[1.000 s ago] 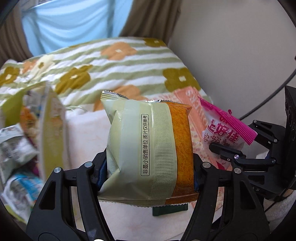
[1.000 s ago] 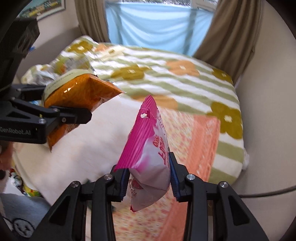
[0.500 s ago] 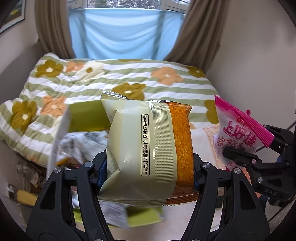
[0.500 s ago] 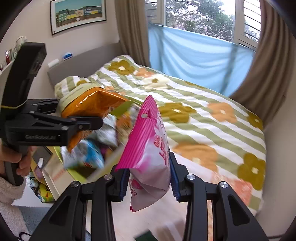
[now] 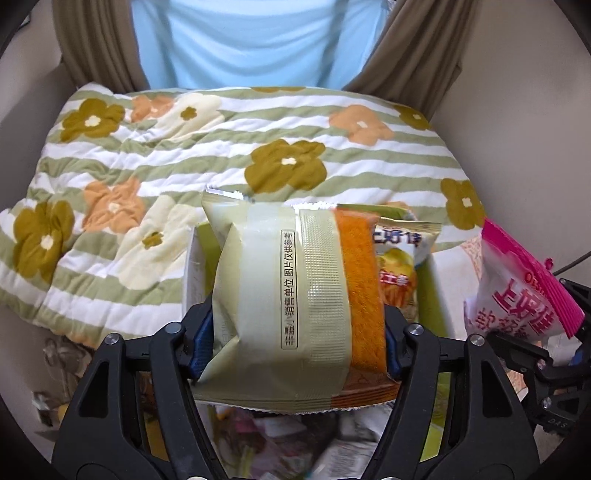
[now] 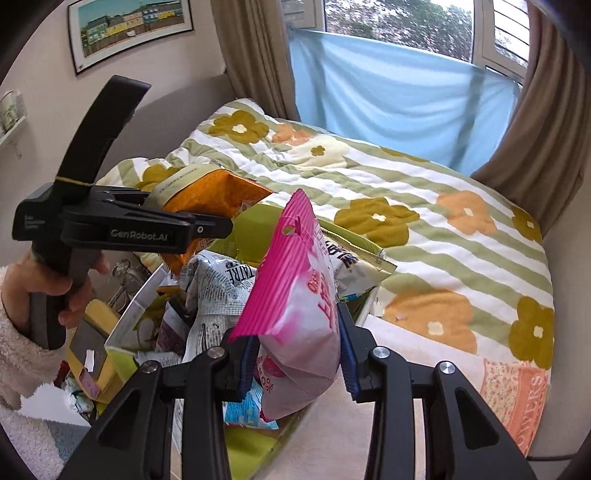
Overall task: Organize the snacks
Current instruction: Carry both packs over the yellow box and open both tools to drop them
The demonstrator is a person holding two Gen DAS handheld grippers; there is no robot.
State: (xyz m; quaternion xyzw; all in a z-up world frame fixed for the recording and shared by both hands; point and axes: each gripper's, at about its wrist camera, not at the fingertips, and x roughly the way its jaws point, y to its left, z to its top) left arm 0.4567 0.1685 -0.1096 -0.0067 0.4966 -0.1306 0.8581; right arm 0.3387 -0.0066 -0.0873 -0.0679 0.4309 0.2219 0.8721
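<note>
The left claw (image 5: 295, 343) has a cream and orange snack bag (image 5: 291, 302) between its two blue pads. The bag stands upright, and its jaws are opening, but the pads are touching the bag's sides. In the right wrist view, this claw (image 6: 207, 229) comes in from the left, with a hand (image 6: 44, 288) in a fluffy white sleeve (image 6: 22, 362) on its handle. Below the bag is a green box (image 6: 255, 236) full of other snack packs (image 6: 218, 291), some white with black writing, one blue. A yellow pack (image 5: 400, 266) sticks up just behind the cream and orange bag. The right claw (image 6: 295, 358) is clenched tight on a pink and white bag (image 6: 299, 317). This bag also stands upright, with its pink ribbed top edge pointing up. It hangs over the near side of the box. In the left wrist view the pink bag (image 5: 524, 291) shows at the right, near the cream and orange one but not touching it. The box sits by the edge of a bed (image 6: 443, 229). The bed has a quilt (image 5: 184, 147) with green and white stripes and big flowers in olive, orange and cream. An orange cloth (image 6: 513, 391) with letters on it lies on the near corner of the bed. Behind the bed a blue sheet (image 6: 399, 99) hangs across the window, with brown curtains (image 6: 543, 118) at both sides. A framed picture (image 6: 129, 26) hangs on the wall at the left.
</note>
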